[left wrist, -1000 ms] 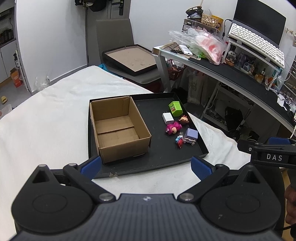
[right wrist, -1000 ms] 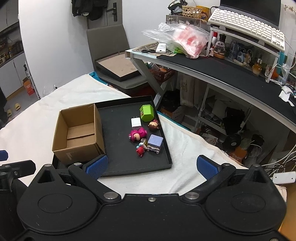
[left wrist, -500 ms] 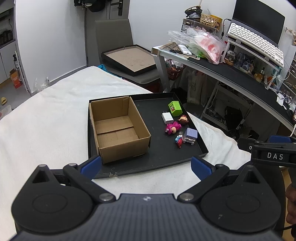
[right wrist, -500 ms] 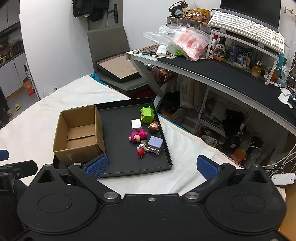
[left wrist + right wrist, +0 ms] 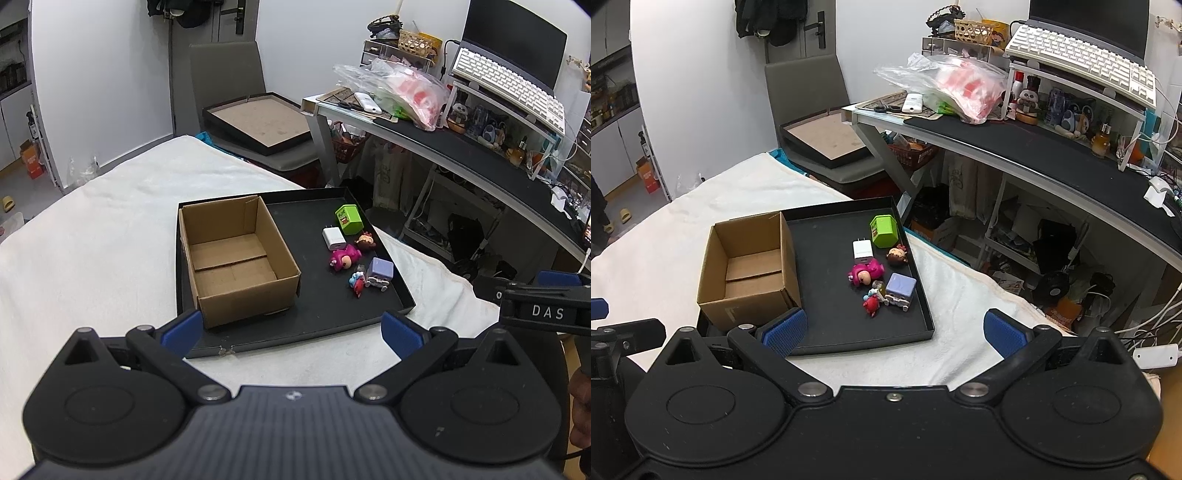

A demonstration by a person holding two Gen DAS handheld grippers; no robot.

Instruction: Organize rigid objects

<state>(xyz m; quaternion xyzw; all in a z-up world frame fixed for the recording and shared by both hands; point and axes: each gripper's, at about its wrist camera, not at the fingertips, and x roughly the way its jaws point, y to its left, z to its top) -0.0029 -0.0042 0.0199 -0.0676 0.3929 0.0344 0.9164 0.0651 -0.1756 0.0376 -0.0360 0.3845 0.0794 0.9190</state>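
Toys (image 5: 882,273): lying at 3 o'clock of the cardboard box (image 5: 236,258), nothing moving since a second ago
Left gripper (image 5: 291,330): fingers staying apart, hovering, holding nothing
Right gripper (image 5: 894,328): fingers staying apart, holding nothing, sorting not starting yet

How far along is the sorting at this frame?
Nothing is done: the cardboard box is empty. Nothing is in hand: the left claw and right claw are open, short of the tray. The charger, green block and toys remain on it.
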